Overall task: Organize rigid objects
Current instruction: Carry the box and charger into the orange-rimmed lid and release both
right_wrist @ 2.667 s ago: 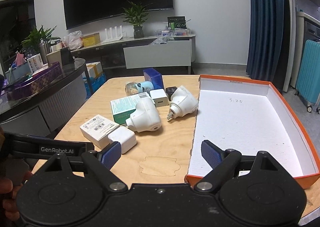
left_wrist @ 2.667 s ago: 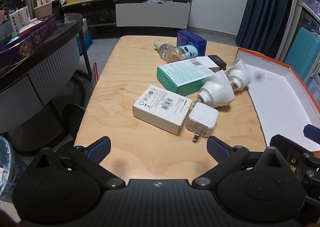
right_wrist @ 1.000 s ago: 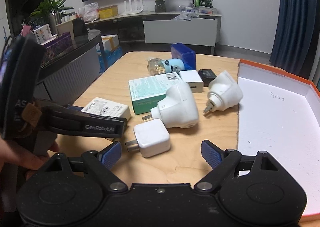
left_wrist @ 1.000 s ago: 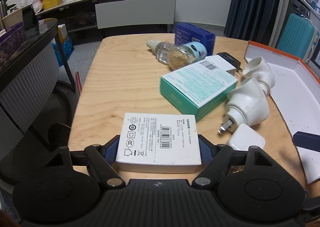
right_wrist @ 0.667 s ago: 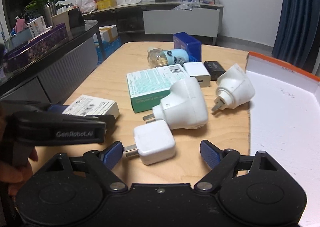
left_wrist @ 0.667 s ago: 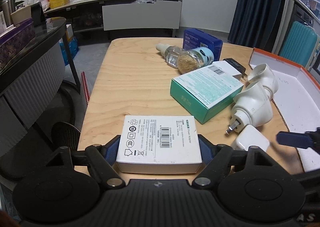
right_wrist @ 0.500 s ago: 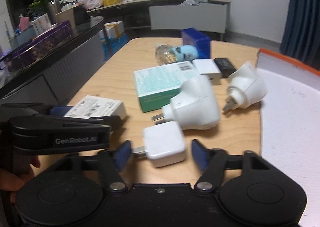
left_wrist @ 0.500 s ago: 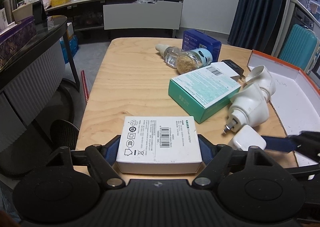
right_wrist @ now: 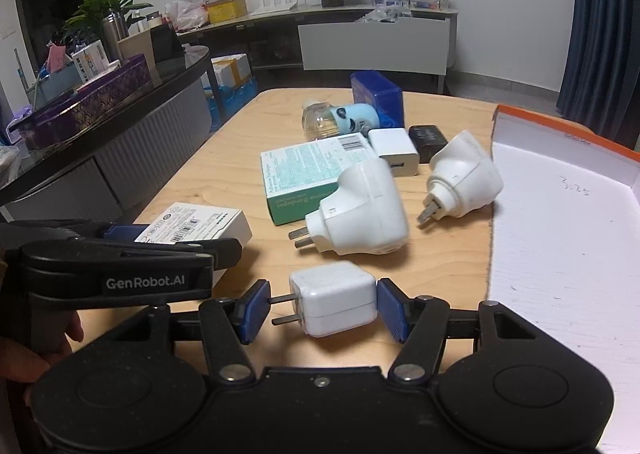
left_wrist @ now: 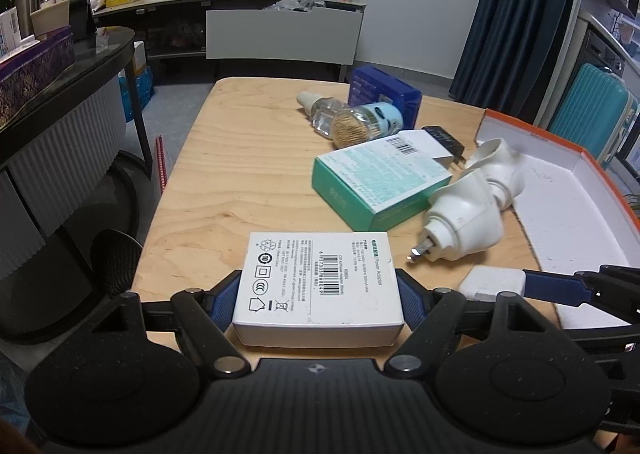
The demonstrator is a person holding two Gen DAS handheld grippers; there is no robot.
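Both grippers pinch an item at the near edge of the wooden counter (left_wrist: 248, 173).

The left gripper (left_wrist: 318, 294) has its jaws pressed on the two sides of the white power-adapter box (left_wrist: 318, 286), which lies label-up near the counter's front edge. The right gripper (right_wrist: 320, 308) has its jaws closed around the small white charger cube (right_wrist: 334, 302): one blue pad touches its flat back and the other meets its prongs. Just behind it lie two larger white plug adapters (right_wrist: 360, 213), a green box (right_wrist: 304, 173), a blue box (right_wrist: 378, 97) and a bottle (right_wrist: 340, 119). The orange-rimmed tray (right_wrist: 560, 121) sits to the right, touching nothing held.
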